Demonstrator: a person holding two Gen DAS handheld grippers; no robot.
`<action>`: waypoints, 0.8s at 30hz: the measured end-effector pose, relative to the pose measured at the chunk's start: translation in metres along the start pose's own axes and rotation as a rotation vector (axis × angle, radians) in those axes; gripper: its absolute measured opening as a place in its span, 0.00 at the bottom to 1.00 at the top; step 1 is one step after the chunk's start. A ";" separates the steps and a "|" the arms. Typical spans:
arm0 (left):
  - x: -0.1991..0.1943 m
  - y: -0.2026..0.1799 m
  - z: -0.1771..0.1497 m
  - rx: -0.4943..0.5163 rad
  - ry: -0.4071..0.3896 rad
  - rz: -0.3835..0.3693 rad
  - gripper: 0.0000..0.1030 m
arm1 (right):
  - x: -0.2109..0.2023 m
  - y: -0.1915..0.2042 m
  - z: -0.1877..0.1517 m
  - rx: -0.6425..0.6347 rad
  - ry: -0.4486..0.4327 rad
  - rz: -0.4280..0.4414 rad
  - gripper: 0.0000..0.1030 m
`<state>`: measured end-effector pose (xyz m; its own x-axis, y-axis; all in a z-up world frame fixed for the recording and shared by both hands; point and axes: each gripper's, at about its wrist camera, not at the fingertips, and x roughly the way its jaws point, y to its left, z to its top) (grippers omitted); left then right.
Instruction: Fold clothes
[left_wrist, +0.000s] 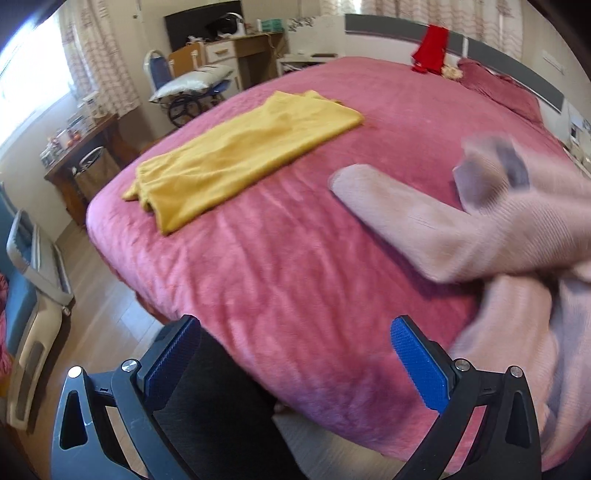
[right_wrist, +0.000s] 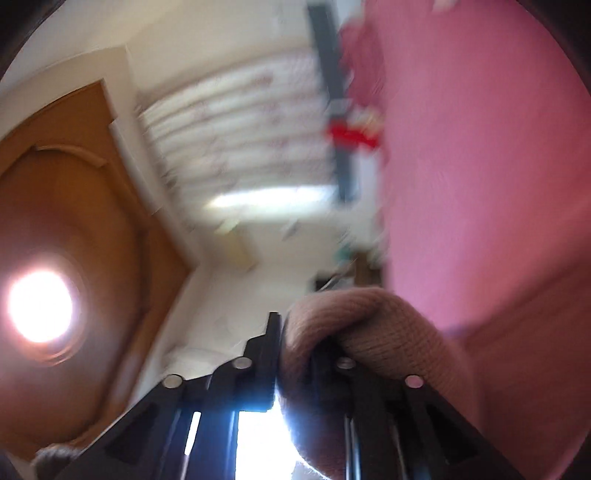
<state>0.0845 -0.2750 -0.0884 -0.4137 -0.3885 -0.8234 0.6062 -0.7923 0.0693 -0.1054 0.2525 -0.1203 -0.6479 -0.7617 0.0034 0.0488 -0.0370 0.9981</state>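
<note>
The left gripper (left_wrist: 291, 365) is hanging wide open over the near edge of the bed (left_wrist: 295, 258), blue pads (left_wrist: 421, 365) spread well apart with nothing between them, just pink bedspread showing through the gap. Off to its right a pale pink sweater (left_wrist: 517, 258) is being held up in the air, one sleeve (left_wrist: 391, 214) sticking out toward the middle of the bed and looking blurry, the rest of it drooping down just beside the right-hand finger. Ahead and a bit to the left of that gripper a yellow garment (left_wrist: 240, 155) is lying flat on the bedspread, already folded into a long rectangle, well apart from the sweater. Far ahead at the headboard end something red (left_wrist: 430, 48) is sitting by a crumpled pink pillow (left_wrist: 498, 88). A chair (left_wrist: 184, 81) with a white pillow on it is standing beyond the far left side of the bed. The right gripper (right_wrist: 291, 332) is clamping down on a thick fold of that same sweater (right_wrist: 369, 325), knit fabric bunching up over the fingertips and draping down its right side. That camera is tilted hard and everything's smeared, with the bed (right_wrist: 480, 166) filling the right of the view, a wooden door (right_wrist: 74, 184) and a bright ceiling light (right_wrist: 40, 306) to the left, and curtains (right_wrist: 240, 129) straight ahead.
</note>
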 end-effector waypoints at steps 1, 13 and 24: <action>0.002 -0.006 0.000 0.010 0.001 -0.007 1.00 | -0.010 -0.015 0.012 -0.018 -0.038 -0.146 0.41; 0.042 -0.109 -0.004 0.260 -0.021 -0.033 1.00 | 0.083 0.032 -0.122 -0.395 0.511 -0.342 0.46; 0.040 -0.079 -0.024 0.158 0.017 -0.120 1.00 | 0.297 -0.091 -0.133 0.189 0.559 -0.255 0.10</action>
<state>0.0367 -0.2165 -0.1406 -0.4642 -0.2800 -0.8403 0.4384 -0.8970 0.0567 -0.2012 -0.0558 -0.2183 -0.1251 -0.9682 -0.2167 -0.2224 -0.1855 0.9572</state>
